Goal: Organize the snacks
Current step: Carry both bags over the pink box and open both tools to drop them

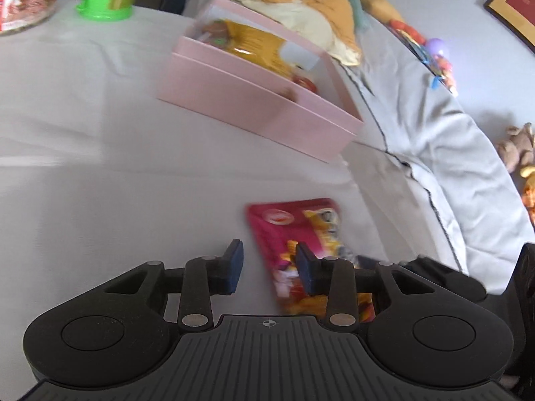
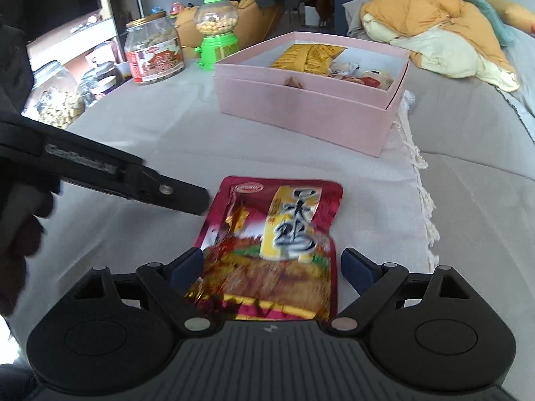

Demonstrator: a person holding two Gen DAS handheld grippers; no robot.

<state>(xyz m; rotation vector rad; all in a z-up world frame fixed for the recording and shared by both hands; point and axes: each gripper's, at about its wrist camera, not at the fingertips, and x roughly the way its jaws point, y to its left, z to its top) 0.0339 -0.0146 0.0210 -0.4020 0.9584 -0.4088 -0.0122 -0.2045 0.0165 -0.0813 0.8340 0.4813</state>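
A red snack packet point(image 2: 281, 220) with yellow print lies flat on the white cloth. It lies between the spread fingers of my right gripper point(image 2: 271, 254), which is open, and neither pad presses on it. My left gripper point(image 2: 197, 198) comes in from the left, with its tip beside the packet's upper left edge. In the left wrist view the left gripper point(image 1: 268, 245) has its jaws drawn in narrow. They are shut, with nothing pinched. The packet point(image 1: 301, 224) lies under its right finger. Behind stands an open pink box point(image 2: 301, 110) that holds a yellow packet point(image 2: 307, 55) and other snacks.
A red-labelled jar point(image 2: 153, 53), a green candy dispenser point(image 2: 217, 33) and glass jars point(image 2: 57, 100) stand at the back left. An orange and cream blanket point(image 2: 441, 23) is heaped behind the box. The cloth's fringed edge point(image 2: 418, 173) runs down the right. A dark sleeve point(image 2: 16, 133) fills the left.
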